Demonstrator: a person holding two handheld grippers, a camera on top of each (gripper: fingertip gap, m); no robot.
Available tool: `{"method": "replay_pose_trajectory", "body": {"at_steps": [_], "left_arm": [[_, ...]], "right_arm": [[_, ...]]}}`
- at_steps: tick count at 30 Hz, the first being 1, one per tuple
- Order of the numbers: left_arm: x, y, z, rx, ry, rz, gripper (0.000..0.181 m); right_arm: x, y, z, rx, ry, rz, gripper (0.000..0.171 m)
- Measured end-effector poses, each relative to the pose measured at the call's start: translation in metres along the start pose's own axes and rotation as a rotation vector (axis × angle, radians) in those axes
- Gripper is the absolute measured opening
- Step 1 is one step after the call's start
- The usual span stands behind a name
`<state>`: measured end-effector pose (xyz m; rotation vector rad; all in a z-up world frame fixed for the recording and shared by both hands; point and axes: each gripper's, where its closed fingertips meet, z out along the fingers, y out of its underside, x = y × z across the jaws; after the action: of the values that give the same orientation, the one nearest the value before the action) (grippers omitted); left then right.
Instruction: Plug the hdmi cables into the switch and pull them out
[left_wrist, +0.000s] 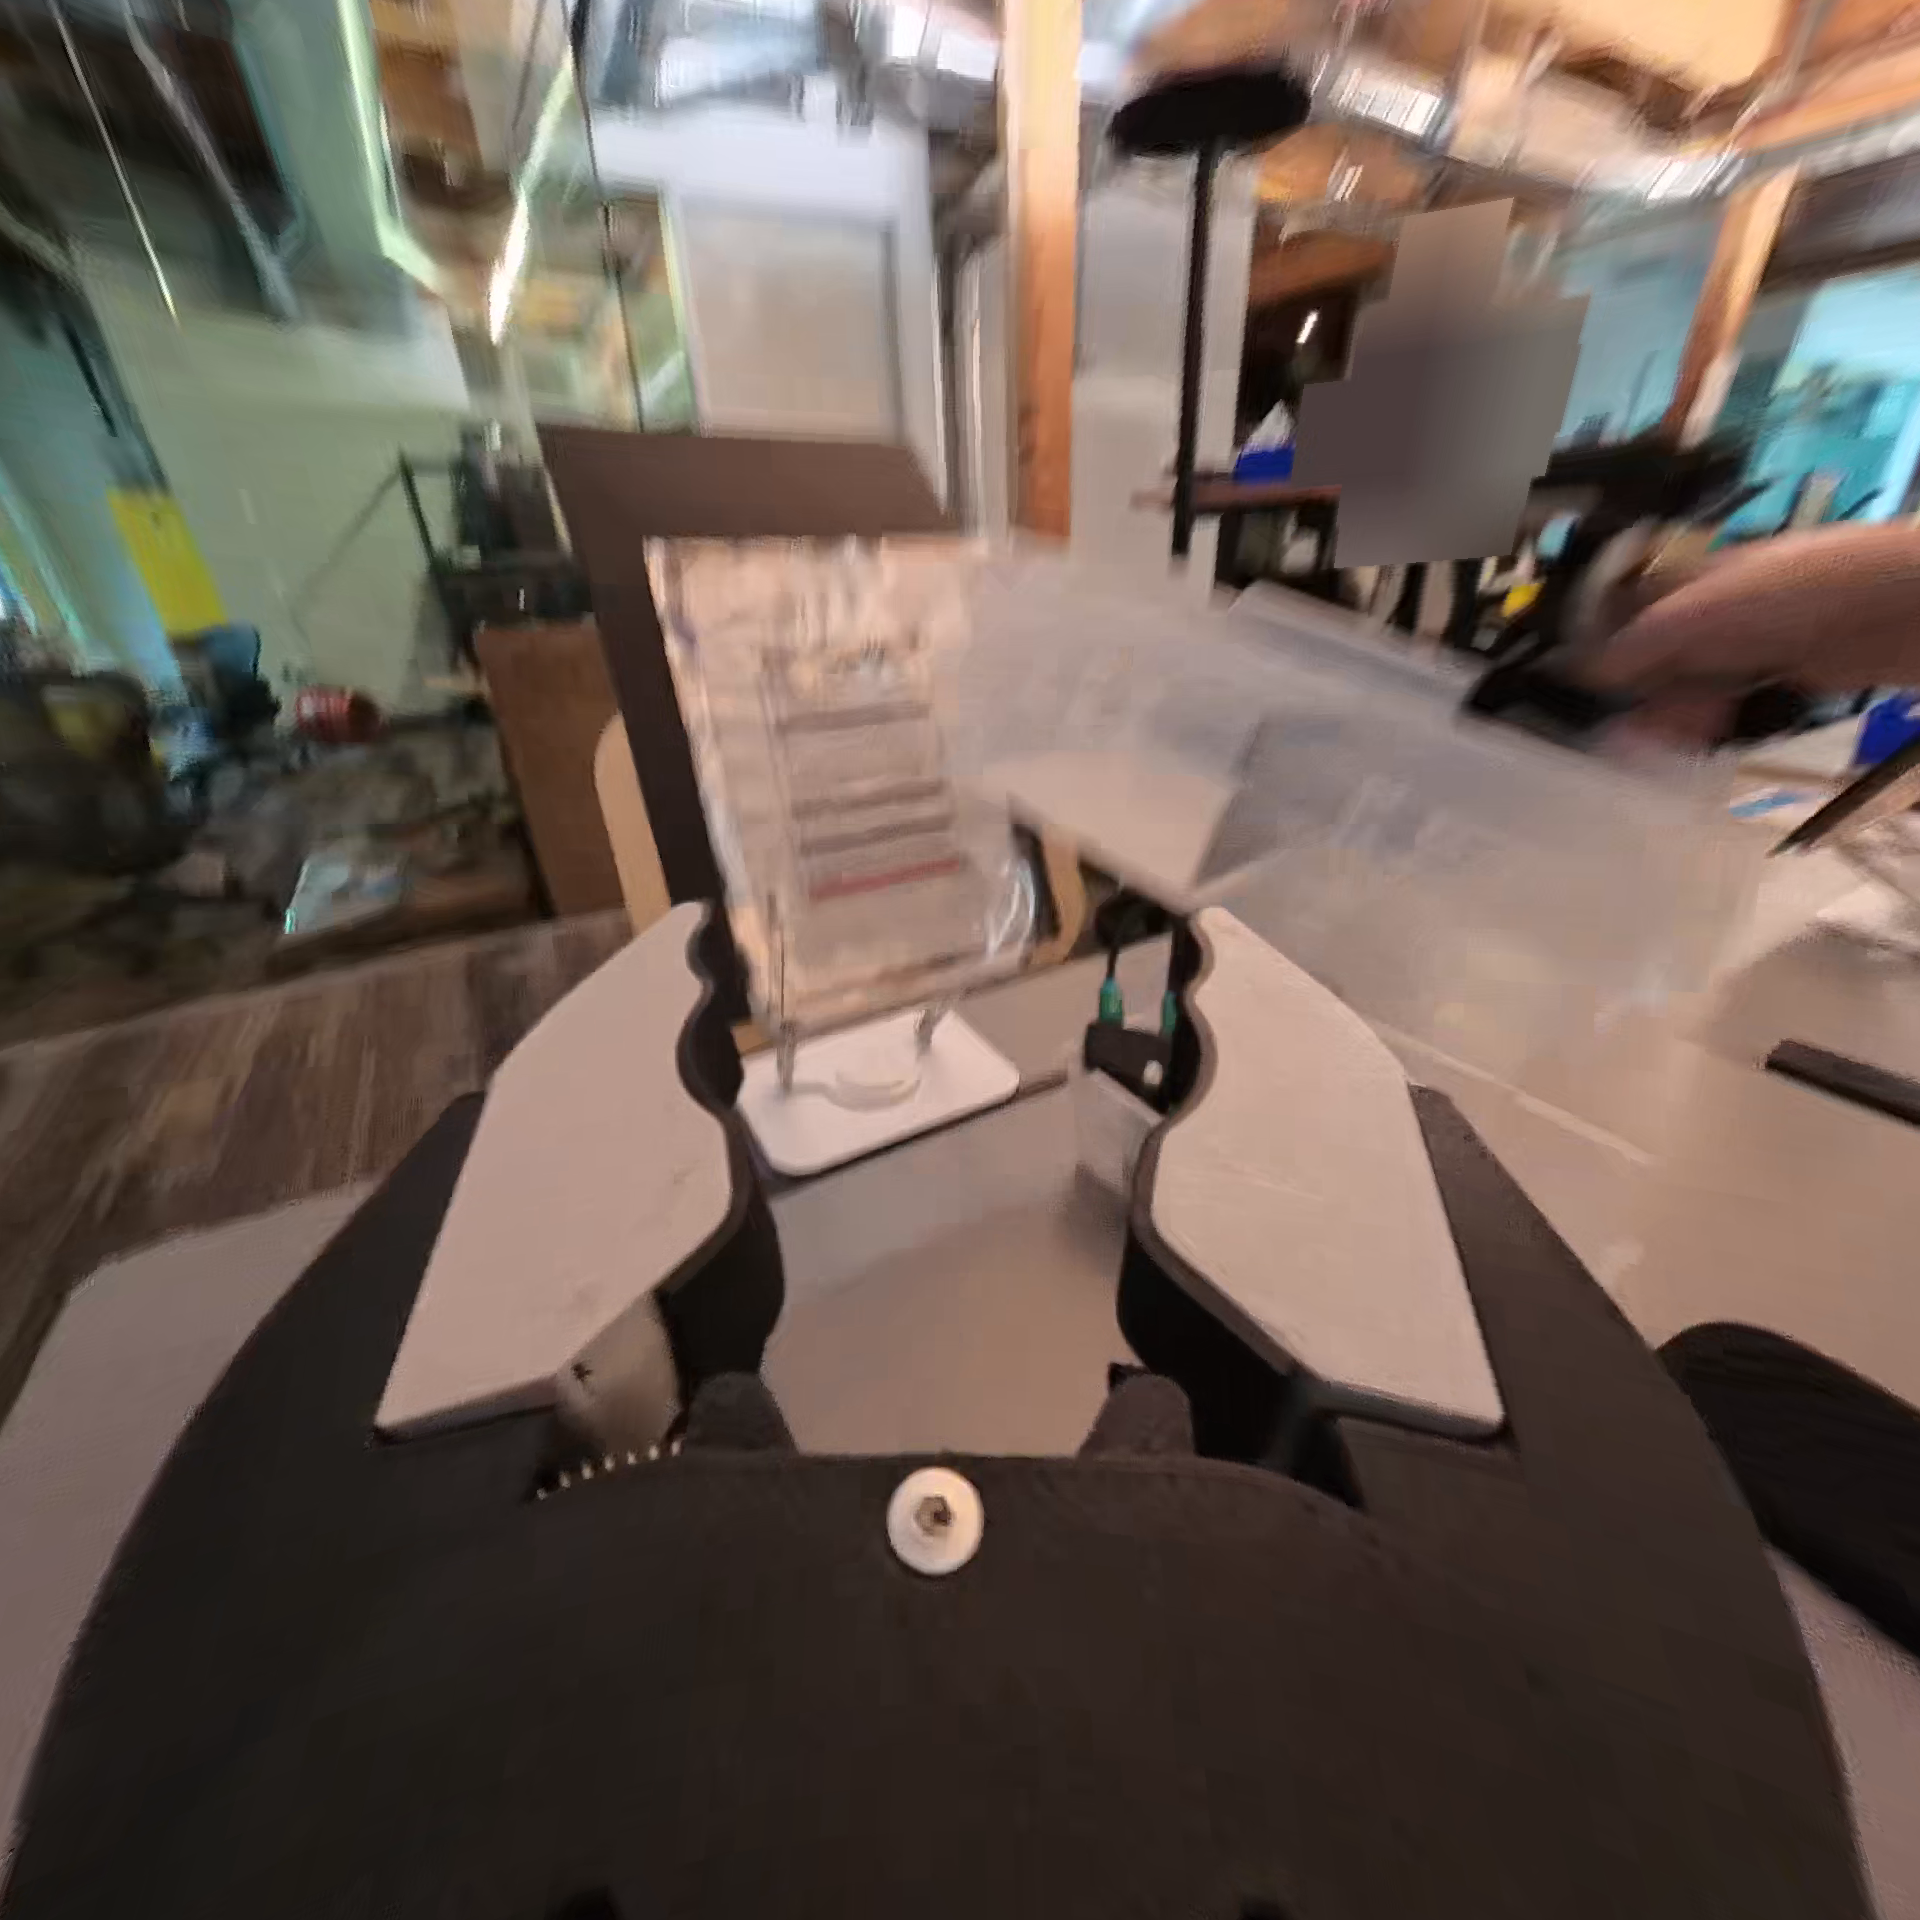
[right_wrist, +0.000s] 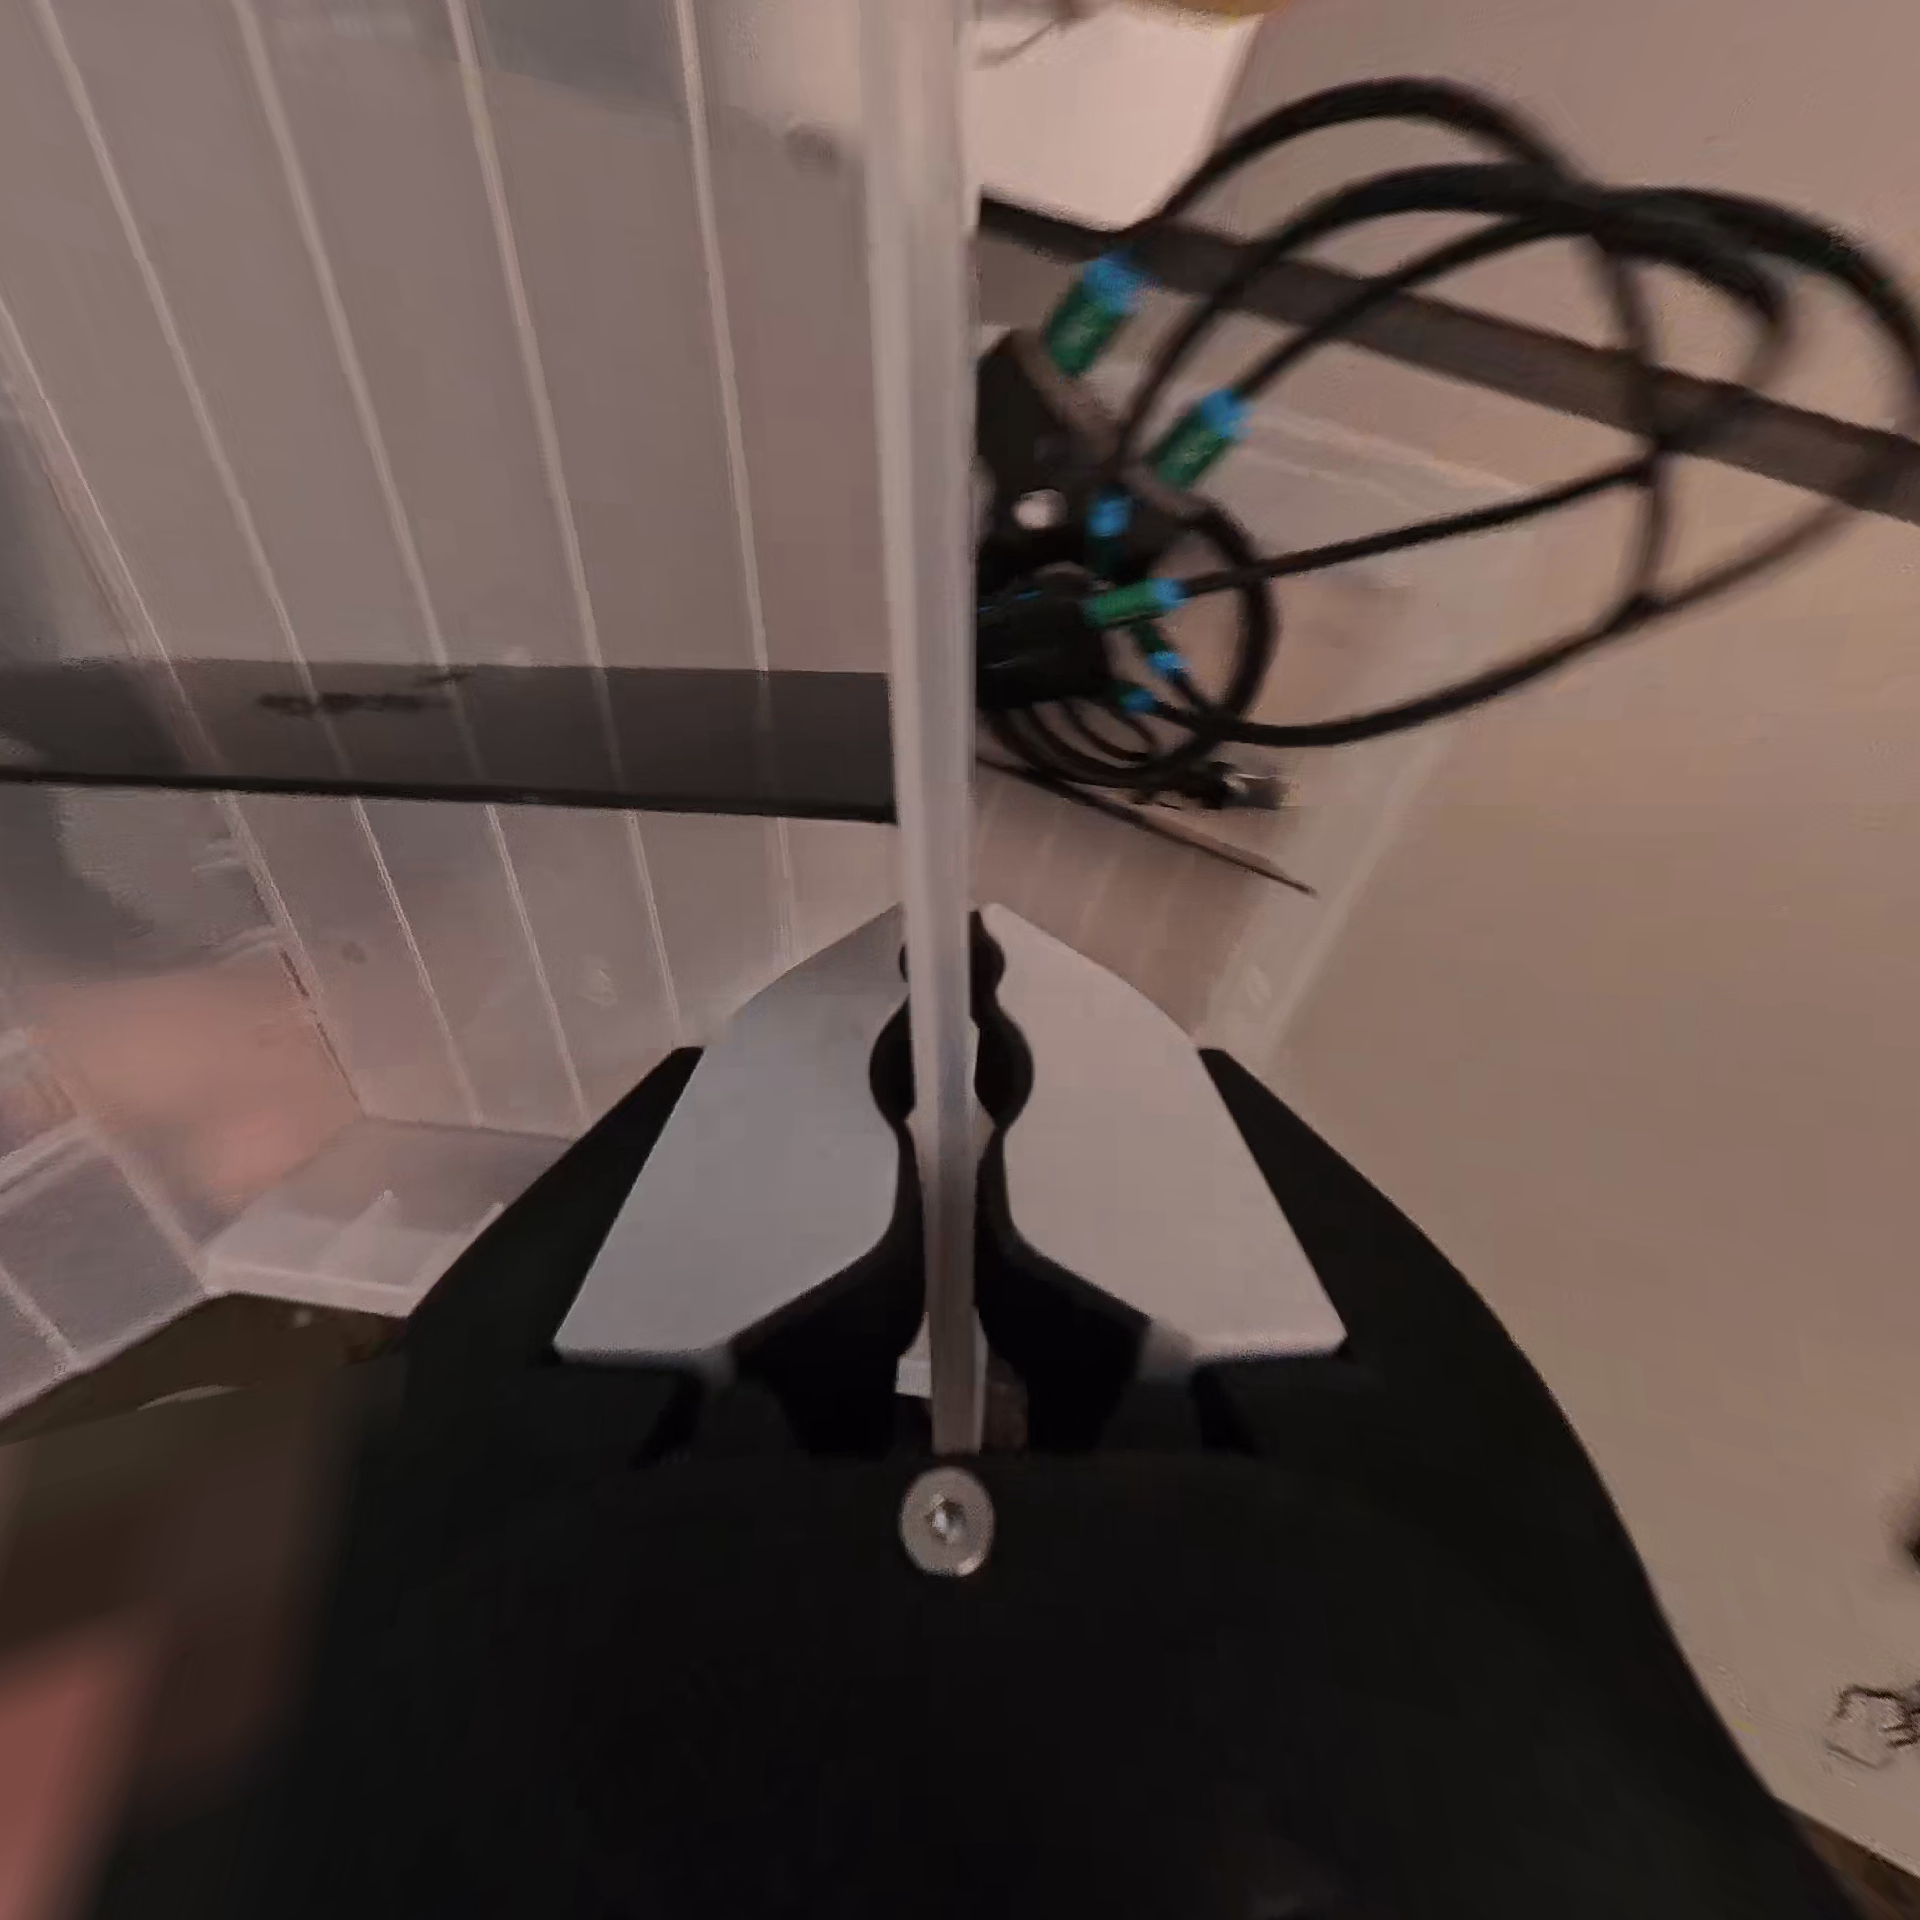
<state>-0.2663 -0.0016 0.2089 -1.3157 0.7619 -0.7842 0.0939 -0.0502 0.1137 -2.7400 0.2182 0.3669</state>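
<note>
The clear bin dominates — the right claw is clamped on its rim, so lift it level and set it well clear of the bench. Beyond lies the switch with black cables looped beside it, green plugs apparently seated. The left claw hangs wide, empty — ready for a plug.

light: bright, even | blur: heavy motion smear — both views | edges: fisheye-bent
</note>
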Motion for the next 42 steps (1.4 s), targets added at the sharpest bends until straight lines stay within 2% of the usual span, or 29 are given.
{"method": "replay_pose_trajectory", "body": {"at_steps": [2, 5, 8, 9, 11, 14, 17, 19, 20, 21, 26, 30, 32, 37, 40, 42], "left_arm": [[-0.005, 0.041, 0.039, -0.162, 0.010, -0.045, 0.090], [0.029, 0.111, 0.097, -0.384, 0.201, -0.209, 0.092], [0.074, 0.161, 0.145, -0.425, 0.325, -0.350, 0.077], [0.085, 0.180, 0.155, -0.460, 0.325, -0.360, 0.079], [0.113, 0.218, 0.166, -0.587, 0.362, -0.356, 0.088], [0.146, 0.252, 0.173, -0.711, 0.413, -0.361, 0.093], [0.166, 0.290, 0.171, -0.876, 0.419, -0.243, 0.097], [0.171, 0.311, 0.167, -0.983, 0.427, -0.146, 0.092], [0.175, 0.312, 0.164, -1.003, 0.461, -0.153, 0.081], [0.177, 0.311, 0.161, -1.021, 0.501, -0.161, 0.061], [0.169, 0.309, 0.146, -1.123, 0.595, -0.191, 0.030], [0.122, 0.307, 0.130, -1.216, 0.563, -0.153, 0.018], [0.093, 0.307, 0.122, -1.253, 0.538, -0.223, 0.015], [-0.001, 0.308, 0.113, -1.204, 0.346, -0.373, 0.011], [-0.043, 0.307, 0.086, -1.215, 0.327, -0.378, 0.014], [-0.062, 0.304, 0.066, -1.217, 0.326, -0.456, 0.013]], "right_arm": [[0.040, 0.010, -0.026, 0.100, 0.035, 0.072, 0.005], [0.094, 0.040, -0.049, 0.176, 0.052, 0.169, 0.005], [0.144, 0.079, -0.055, 0.182, 0.064, 0.268, 0.005], [0.160, 0.093, -0.055, 0.180, 0.079, 0.291, 0.005], [0.193, 0.120, -0.053, 0.176, 0.119, 0.356, 0.005], [0.237, 0.159, -0.043, 0.140, 0.195, 0.430, 0.005], [0.266, 0.194, -0.025, 0.065, 0.238, 0.481, 0.004], [0.280, 0.211, -0.012, 0.017, 0.252, 0.509, 0.004], [0.285, 0.218, -0.006, -0.006, 0.260, 0.516, 0.004], [0.289, 0.224, 0.000, -0.027, 0.267, 0.514, 0.004], [0.298, 0.238, 0.026, -0.094, 0.266, 0.502, 0.005], [0.294, 0.240, 0.047, -0.125, 0.247, 0.483, 0.005], [0.290, 0.239, 0.058, -0.140, 0.225, 0.475, 0.005], [0.277, 0.229, 0.088, -0.157, 0.171, 0.453, 0.004], [0.272, 0.222, 0.102, -0.170, 0.166, 0.437, 0.004], [0.270, 0.218, 0.111, -0.188, 0.180, 0.427, 0.005]]}}
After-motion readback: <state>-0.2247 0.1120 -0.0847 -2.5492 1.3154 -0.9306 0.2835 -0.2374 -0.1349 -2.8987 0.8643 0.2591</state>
